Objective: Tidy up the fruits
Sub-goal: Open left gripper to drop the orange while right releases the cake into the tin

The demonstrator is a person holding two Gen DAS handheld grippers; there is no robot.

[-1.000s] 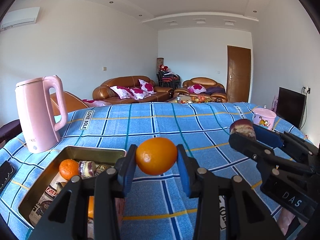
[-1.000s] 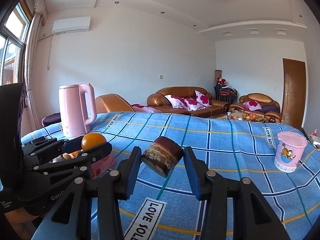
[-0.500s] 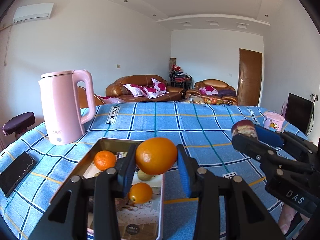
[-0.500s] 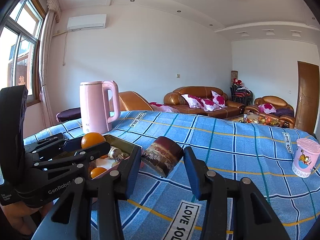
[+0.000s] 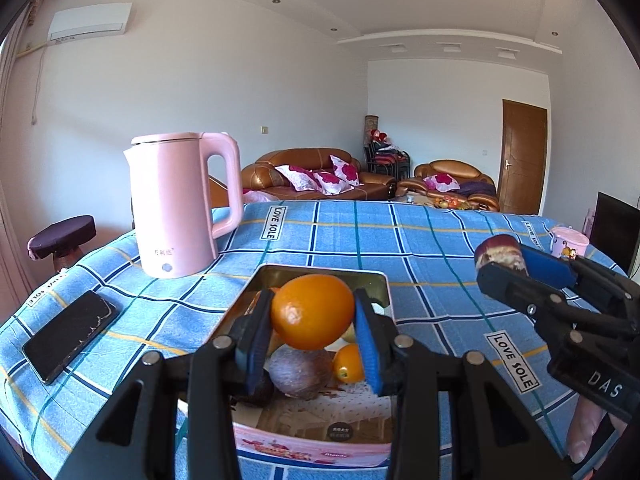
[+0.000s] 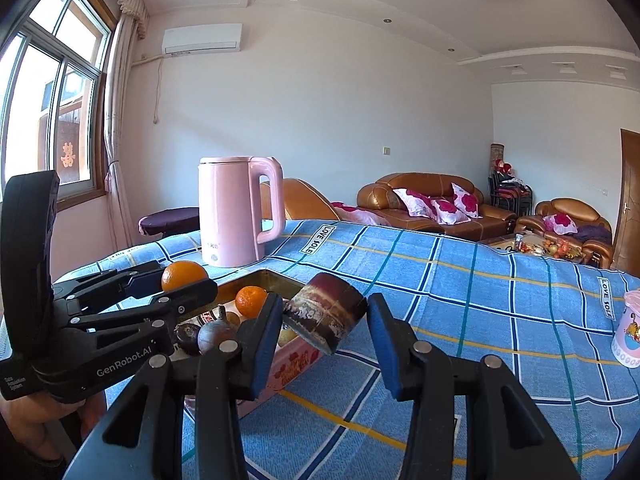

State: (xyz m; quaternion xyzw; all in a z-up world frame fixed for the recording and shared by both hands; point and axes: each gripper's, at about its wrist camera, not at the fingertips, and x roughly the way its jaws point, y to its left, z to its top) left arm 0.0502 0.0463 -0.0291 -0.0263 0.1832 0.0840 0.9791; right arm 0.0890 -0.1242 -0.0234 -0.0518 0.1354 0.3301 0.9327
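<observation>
My left gripper (image 5: 313, 298) is shut on a large orange (image 5: 312, 314), held in the air over the pink tin box (image 5: 320, 270). The tin holds a tangerine (image 6: 250, 300), a small orange (image 5: 348, 364), a brown round fruit (image 5: 300, 376) and a dark fruit (image 6: 188, 336). My right gripper (image 6: 324, 302) is shut on a dark red-brown cylindrical piece (image 6: 326, 312) with a pale cut face, tilted, above the tin's right edge. In the left wrist view this gripper (image 5: 504, 260) hangs to the right of the tin. The right wrist view shows the left gripper (image 6: 182, 278) at the left.
A pink kettle (image 5: 180, 208) stands behind and left of the tin on the blue checked tablecloth (image 5: 420, 248). A black phone (image 5: 70, 336) lies near the left edge. A pink cup (image 6: 632, 332) stands far right. A stool (image 5: 62, 236) is beyond the table's left side.
Both grippers have carried their loads to the left across the table. The tin, at the lower left before, now lies straight under the orange, and the kettle has come nearer the middle.
</observation>
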